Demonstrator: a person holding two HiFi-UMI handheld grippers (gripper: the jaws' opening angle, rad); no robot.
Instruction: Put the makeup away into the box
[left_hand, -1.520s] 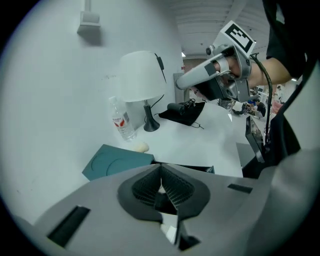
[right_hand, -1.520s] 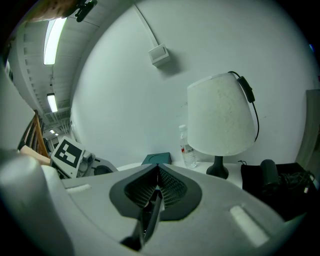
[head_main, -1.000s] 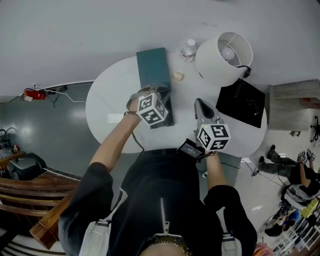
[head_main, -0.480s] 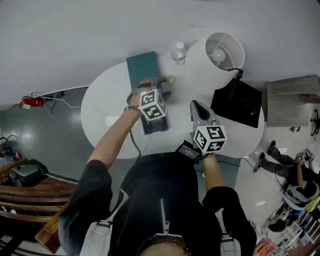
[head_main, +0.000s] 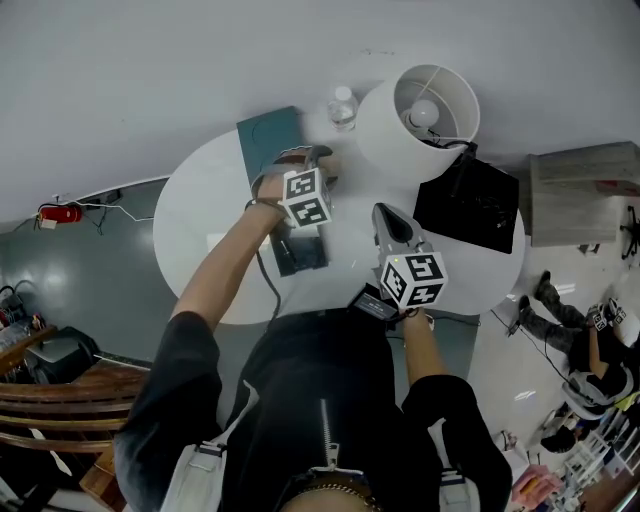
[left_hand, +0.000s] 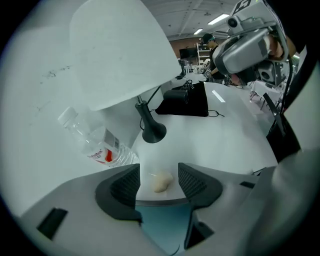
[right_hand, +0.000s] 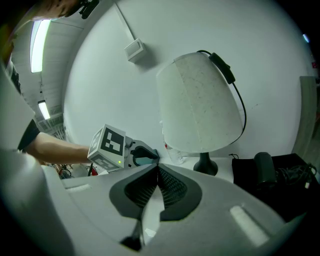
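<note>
Jaws of our right gripper (right_hand: 156, 169) are pressed together w/ nothing btwn them. We hold it low over the near part of the table (head_main: 200, 215), prob. parked to leave the other hand room.

Next out is the teal box (left_hand: 162, 227), lying on the table directly under our left gripper (left_hand: 159, 168), so the drop-off is right beside the pick. That gripper's jaws have just been opening and stand apart, tilted down at the tabletop.

Btwn them, but touched by neither pad, lies a small cream egg-shaped piece, which we take for a makeup sponge (left_hand: 161, 182). It rests on bare table just past the box's far edge, not yet in the box. We read the wide jaws as a line-up for grabbing it: they bracket it on both sides w/ room to spare.

Just beyond, left of the sponge, stands a clear water bottle (left_hand: 97, 145), near enough to get nudged. Behind that are the white lamp (left_hand: 120, 55) and, farther right, a black pouch (left_hand: 185, 102), both apart from the pick.
</note>
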